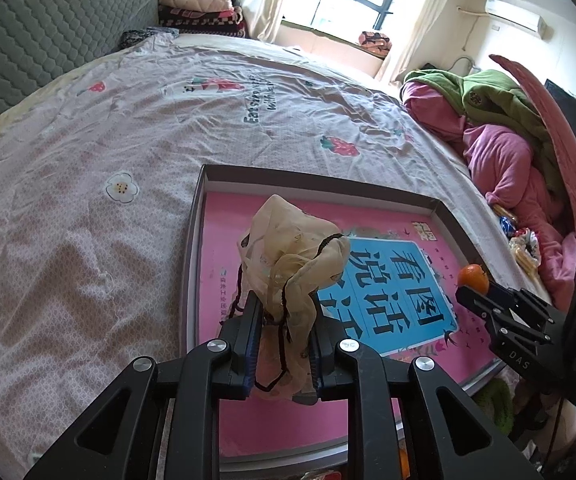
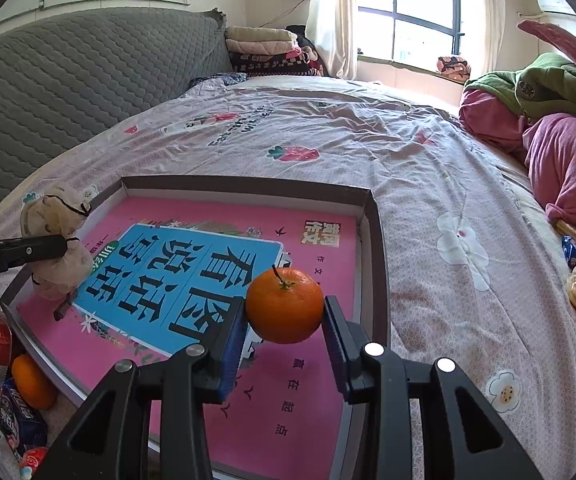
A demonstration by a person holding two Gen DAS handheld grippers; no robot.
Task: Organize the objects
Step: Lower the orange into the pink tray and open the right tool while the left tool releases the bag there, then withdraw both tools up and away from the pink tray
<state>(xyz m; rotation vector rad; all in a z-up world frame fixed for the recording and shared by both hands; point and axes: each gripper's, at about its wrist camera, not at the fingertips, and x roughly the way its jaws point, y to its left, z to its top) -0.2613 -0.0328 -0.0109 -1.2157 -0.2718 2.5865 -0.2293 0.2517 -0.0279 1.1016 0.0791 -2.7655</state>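
A mandarin orange (image 2: 284,305) is clamped between the pads of the right gripper (image 2: 284,320) above the shallow cardboard box (image 2: 376,240), toward its 3 o'clock wall. A gauze drawstring pouch (image 1: 288,264) is pinched narrowly in the left gripper (image 1: 284,344), over the box's 9 o'clock side; its cord, possibly snagged on a pad, could drag it back out. If released high, the orange could roll away.
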